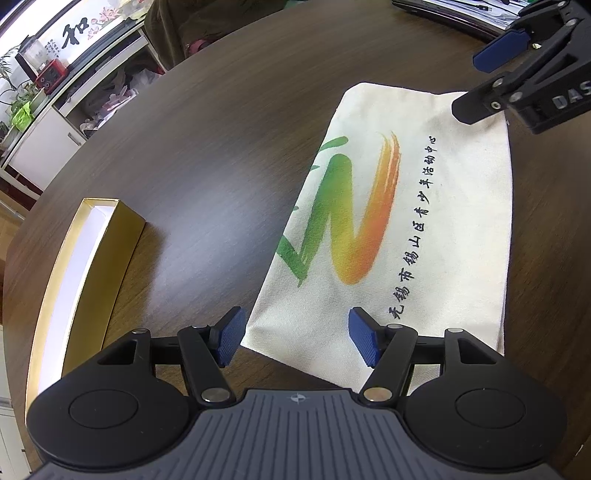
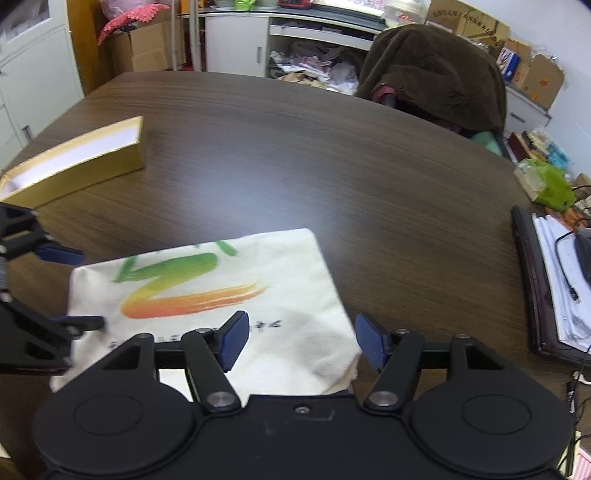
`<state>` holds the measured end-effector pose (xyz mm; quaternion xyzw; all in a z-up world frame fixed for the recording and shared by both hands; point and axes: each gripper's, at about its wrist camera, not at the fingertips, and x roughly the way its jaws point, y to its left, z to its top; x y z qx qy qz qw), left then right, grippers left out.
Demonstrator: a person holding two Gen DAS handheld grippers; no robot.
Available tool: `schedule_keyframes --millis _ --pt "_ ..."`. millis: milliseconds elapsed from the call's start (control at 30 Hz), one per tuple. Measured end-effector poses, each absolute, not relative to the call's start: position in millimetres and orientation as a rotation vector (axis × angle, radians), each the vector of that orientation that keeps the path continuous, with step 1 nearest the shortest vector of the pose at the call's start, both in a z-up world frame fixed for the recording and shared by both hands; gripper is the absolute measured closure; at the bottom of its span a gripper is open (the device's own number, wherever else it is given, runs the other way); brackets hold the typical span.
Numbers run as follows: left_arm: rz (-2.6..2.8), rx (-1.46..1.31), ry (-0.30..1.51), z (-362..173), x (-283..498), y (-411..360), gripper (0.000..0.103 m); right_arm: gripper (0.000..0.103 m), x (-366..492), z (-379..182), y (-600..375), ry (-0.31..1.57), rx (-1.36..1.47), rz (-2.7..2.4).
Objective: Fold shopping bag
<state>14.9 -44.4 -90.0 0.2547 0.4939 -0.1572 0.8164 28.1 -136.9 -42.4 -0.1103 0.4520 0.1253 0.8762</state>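
Left gripper (image 1: pixel 297 338) tilted steeply down, jaws apart – nothing between them; right gripper (image 2: pixel 301 341) likewise

Bag (image 1: pixel 399 229): lies flat on the table (image 1: pixel 207 140), folded.
Box (image 1: pixel 85 266): on the table, well apart from the bag, on the left gripper's side.
Left gripper (image 1: pixel 297 338): above one corner of the bag, one finger over the cloth, the other over bare table.
Right gripper (image 2: pixel 301 345): above the bag's opposite end, straddling its corner the same way.
Chair (image 2: pixel 432 74): behind the table's far edge.
Shelving (image 2: pixel 295 26): behind the chair, along the wall.
Folder (image 2: pixel 546 288): on the table's right side, beyond the right gripper.
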Motion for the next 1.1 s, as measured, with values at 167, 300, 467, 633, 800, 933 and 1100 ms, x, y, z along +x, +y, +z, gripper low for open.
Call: schedule_keyframes --millis 167,300,467,633,800,933,1100 --pt "-0.332 0.547 1.05 -90 15 -44 0.033 0.037 20 -26 -128 0.916 -0.259 0.296" --pt "-0.331 0.55 1.05 -90 15 -45 0.033 0.035 17 -16 -125 0.89 -0.282 0.299" --pt "-0.328 0.547 1.051 -90 15 -45 0.033 0.034 18 -12 -127 0.886 -0.294 0.301" --pt "-0.328 0.55 1.049 -90 14 -42 0.033 0.033 19 -10 -128 0.886 -0.304 0.295" --pt "-0.326 0.552 1.047 -90 14 -43 0.032 0.029 18 -11 -129 0.876 -0.311 0.291" --pt "-0.32 0.547 1.041 -91 13 -42 0.029 0.026 24 -21 -134 0.874 -0.326 0.282" --pt "-0.322 0.57 1.031 -91 12 -40 0.029 0.027 56 -57 -159 0.941 -0.296 0.237"
